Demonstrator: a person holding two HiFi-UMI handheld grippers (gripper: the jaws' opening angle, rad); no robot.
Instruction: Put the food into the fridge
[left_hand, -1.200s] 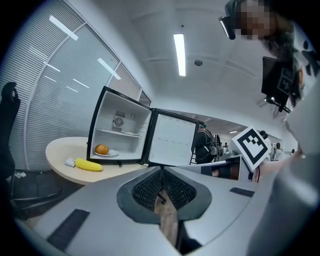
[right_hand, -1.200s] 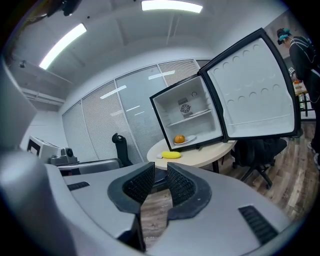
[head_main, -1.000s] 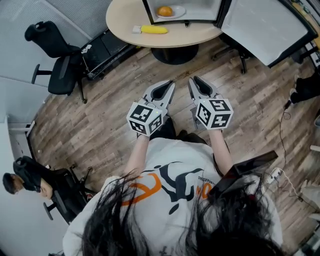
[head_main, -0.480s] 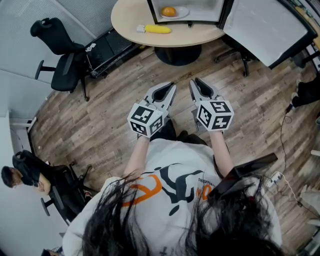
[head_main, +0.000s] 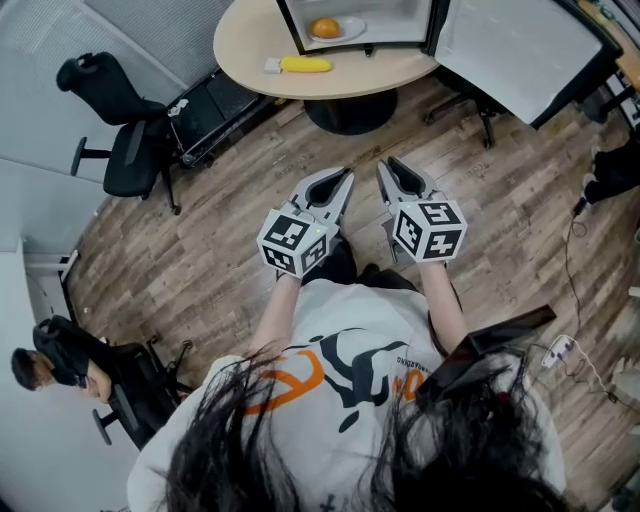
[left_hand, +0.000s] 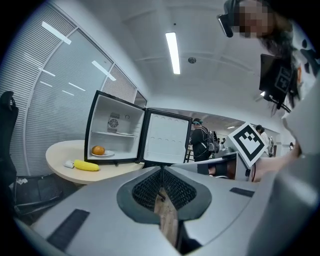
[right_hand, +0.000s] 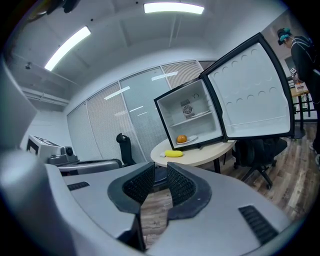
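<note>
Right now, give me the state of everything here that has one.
Fridge door: wide open.
Orange: on a plate inside the fridge.
Yellow food: lying on the table, outside the fridge.
Left hand-held gripper: jaws together, empty.
Right hand-held gripper: jaws slightly apart, empty.

Pretty clearly an office. There's a wood-look plank floor (head_main: 200, 260) and a black swivel office chair (head_main: 125, 135) at the upper left of the head view. Another person (head_main: 55, 370) sits in a chair at the lower left edge. The right gripper view shows partition walls with slatted blinds (right_hand: 100, 135) left of centre, and strip lights (right_hand: 172, 8) up top. A mini fridge (head_main: 395, 18) stands open on a round beige surface (head_main: 250, 45). A power strip (head_main: 556, 350) lies lower right.
</note>
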